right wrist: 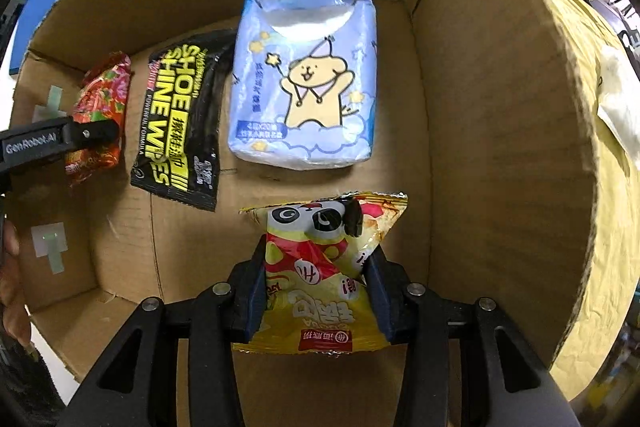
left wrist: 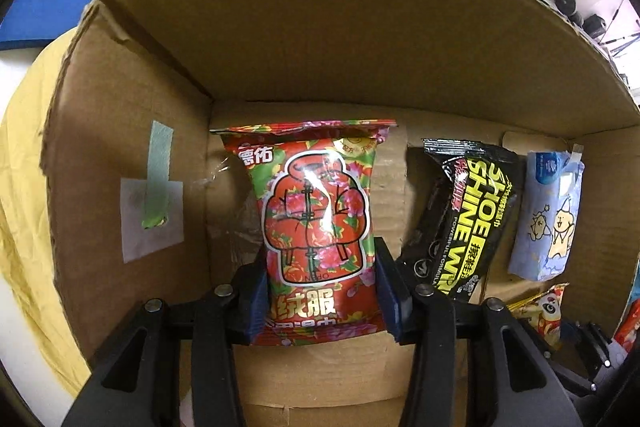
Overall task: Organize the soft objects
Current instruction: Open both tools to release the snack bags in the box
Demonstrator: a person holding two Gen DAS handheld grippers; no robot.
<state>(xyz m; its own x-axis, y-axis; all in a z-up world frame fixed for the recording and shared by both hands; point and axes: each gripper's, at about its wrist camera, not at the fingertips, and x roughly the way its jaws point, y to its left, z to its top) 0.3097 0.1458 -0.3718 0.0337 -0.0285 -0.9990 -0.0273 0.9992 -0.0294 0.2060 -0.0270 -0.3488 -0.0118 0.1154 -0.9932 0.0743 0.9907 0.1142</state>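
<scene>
Cardboard box (left wrist: 360, 39), corrugated, torn rim. Far left: left gripper (left wrist: 320, 291) pinching glossy red floral pack (left wrist: 316, 219), low over box floor. Next: black foil sachet (right wrist: 180, 123), yellow "SHOE SHINE WIPES", lying flat. Then pale blue tissue pack (right wrist: 304, 83), cartoon animal, soft film. Right: right gripper (right wrist: 316, 291) clamped on crinkly yellow panda pack (right wrist: 320, 267).

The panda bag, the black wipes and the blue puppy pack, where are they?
panda bag (right wrist: 320, 267), right wrist view, its front.
black wipes (right wrist: 176, 131), right wrist view, yellow lettering.
blue puppy pack (right wrist: 308, 87), right wrist view, the puppy drawing.
</scene>
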